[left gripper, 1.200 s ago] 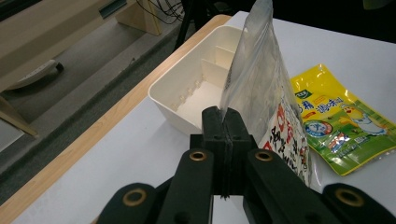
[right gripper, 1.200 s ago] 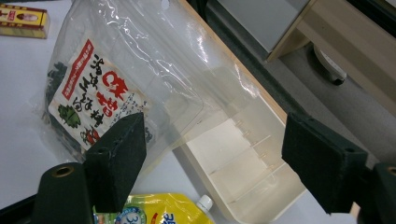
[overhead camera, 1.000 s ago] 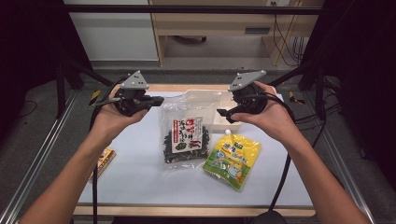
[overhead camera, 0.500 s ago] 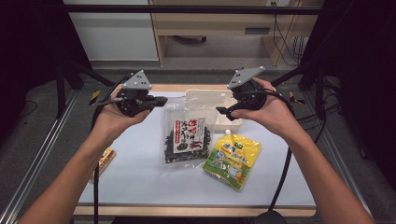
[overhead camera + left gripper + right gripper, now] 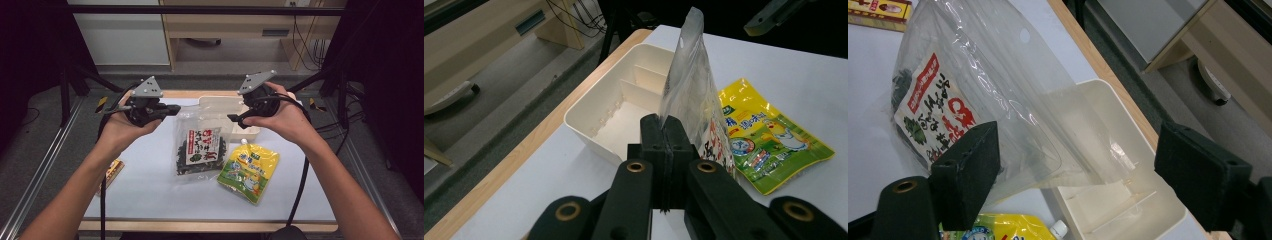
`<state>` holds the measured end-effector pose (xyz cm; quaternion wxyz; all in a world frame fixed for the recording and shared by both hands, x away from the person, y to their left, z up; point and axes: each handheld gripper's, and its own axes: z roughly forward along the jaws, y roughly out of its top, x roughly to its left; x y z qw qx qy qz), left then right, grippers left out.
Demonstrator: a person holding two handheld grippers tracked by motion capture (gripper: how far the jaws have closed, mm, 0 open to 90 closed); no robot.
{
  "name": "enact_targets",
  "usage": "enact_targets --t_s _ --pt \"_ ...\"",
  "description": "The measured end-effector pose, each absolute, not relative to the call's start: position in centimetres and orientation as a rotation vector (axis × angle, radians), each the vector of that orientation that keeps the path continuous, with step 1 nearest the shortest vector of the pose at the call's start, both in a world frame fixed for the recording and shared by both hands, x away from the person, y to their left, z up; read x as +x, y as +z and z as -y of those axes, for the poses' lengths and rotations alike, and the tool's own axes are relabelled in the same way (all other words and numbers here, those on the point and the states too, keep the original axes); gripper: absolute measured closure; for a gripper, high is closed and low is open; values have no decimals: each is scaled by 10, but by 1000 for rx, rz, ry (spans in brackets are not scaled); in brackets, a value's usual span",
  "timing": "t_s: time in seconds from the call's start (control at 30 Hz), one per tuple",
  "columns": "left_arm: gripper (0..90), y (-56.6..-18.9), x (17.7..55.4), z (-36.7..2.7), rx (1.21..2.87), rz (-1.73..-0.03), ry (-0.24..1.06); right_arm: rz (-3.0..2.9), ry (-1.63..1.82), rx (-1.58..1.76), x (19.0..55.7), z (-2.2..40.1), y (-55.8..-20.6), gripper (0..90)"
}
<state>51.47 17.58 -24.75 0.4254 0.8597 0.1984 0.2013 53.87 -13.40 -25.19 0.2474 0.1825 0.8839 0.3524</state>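
Note:
A clear bag of dark seaweed (image 5: pixel 199 146) with a red and white label lies on the white table, its empty top edge lifted. My left gripper (image 5: pixel 175 108) is shut on that top edge; in the left gripper view the bag (image 5: pixel 694 90) rises straight from the closed jaws of the left gripper (image 5: pixel 663 125). My right gripper (image 5: pixel 234 119) hovers at the bag's right side, open. In the right gripper view the bag's clear top (image 5: pixel 998 90) lies between the wide-apart jaws of the right gripper (image 5: pixel 1083 170), and neither pad touches it.
A white divided tray (image 5: pixel 215 100) stands at the table's far edge behind the bag, also seen as tray (image 5: pixel 589 130) and tray (image 5: pixel 1148 220). A yellow pouch (image 5: pixel 248 165) lies right of the bag. A small flat packet (image 5: pixel 114 170) sits at the left edge.

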Motion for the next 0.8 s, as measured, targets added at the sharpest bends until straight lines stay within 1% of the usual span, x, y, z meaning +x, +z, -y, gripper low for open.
enact_targets --t_s 0.43,0.67,0.8 --pt "898 -244 507 -173 2152 -466 495 -2472 937 455 552 127 -261 197" --pt "898 -244 506 -173 2155 -461 494 -2545 931 412 559 117 -268 206" --pt "898 -244 505 -174 2158 -454 496 -2588 921 387 560 110 -271 228"
